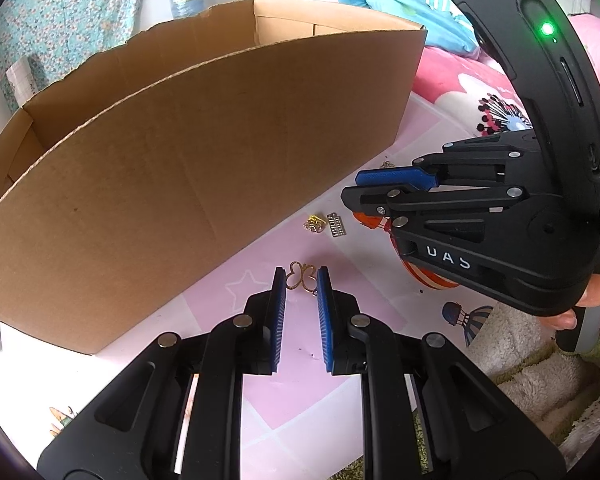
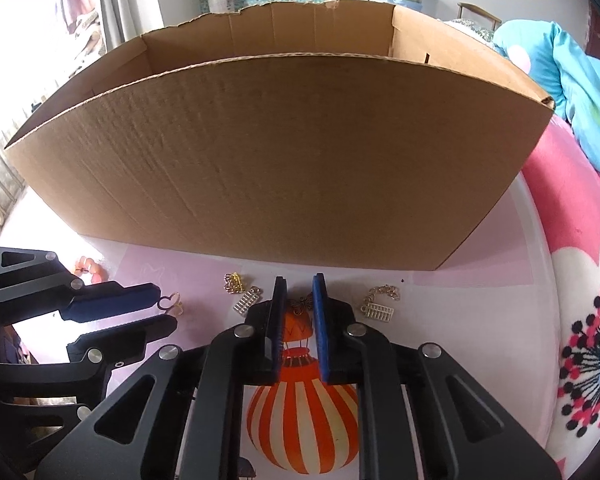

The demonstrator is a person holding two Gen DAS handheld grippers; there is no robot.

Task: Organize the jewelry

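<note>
Bright, soft daylight, sharp centres, heavy fisheye bending, dark vignetted corners.

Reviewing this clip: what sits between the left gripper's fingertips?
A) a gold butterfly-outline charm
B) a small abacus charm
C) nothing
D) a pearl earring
A: the left gripper has the gold butterfly-outline charm between its blue pads; an abacus charm lies apart, nearer the cardboard box.

Both grippers are matte black plastic with ribbed blue pads on the inner faces of their fingers. The left gripper (image 1: 301,280) has slotted link arms pinned with round silver rivets. The right gripper (image 1: 374,188) carries white letters on its side, a small screw at a joint, and a curved housing (image 1: 540,60) with a green light (image 1: 547,29).
</note>
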